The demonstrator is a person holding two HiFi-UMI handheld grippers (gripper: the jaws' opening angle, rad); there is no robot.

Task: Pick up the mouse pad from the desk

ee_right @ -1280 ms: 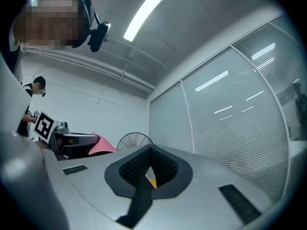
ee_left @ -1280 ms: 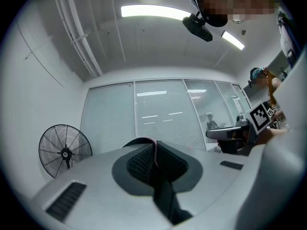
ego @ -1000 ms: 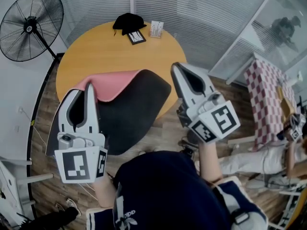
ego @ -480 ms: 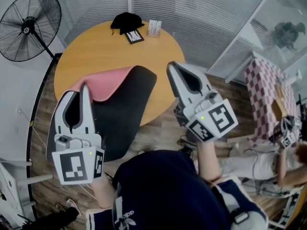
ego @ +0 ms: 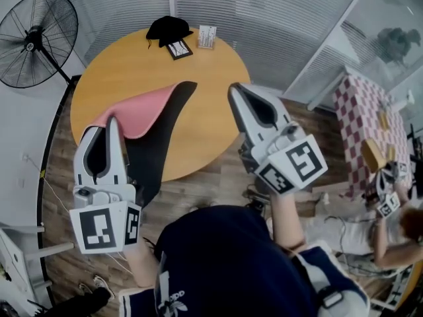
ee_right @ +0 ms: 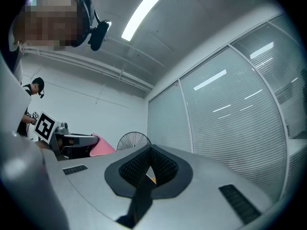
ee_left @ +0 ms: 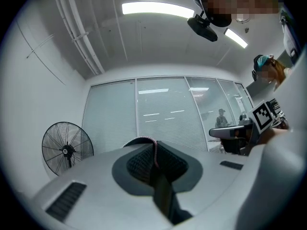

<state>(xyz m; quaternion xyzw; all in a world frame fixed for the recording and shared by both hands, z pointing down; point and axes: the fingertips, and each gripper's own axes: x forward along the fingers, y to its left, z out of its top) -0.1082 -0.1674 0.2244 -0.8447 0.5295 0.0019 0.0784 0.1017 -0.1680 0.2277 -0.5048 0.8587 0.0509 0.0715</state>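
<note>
There is one mouse pad (ego: 142,111), a thin, floppy sheet with a smooth pink face and a black back. It hangs folded at the left centre of the head view, over the near left part of the desk (ego: 198,84). Its pink face curls upward and its black back falls toward the lower left, and I cannot tell whether its far end touches the desk top. Of the two grippers, both grey plastic with ribbed black pads, the left gripper (ego: 114,123) is clamped on the pad's edge. In its own view a thin pink-rimmed strip (ee_left: 154,152) stands pinched between the closed pads (ee_left: 139,162). The right gripper (ego: 235,92) hangs at the centre right of the head view, beside the pad and apart from it. Its jaws are together with nothing between them, as the right gripper view (ee_right: 149,150) shows. The single desk is round, with a smooth orange-yellow wooden top. Three small things lie together at its far rim, at the top of the frame: one crumpled black cloth (ego: 166,26), one flat dark-framed card (ego: 177,48) and one small white stand (ego: 207,37). One round wire-caged fan (ego: 30,41) stands at the upper left. One table with a red and white checked cover (ego: 360,121) is at the right edge.
</note>
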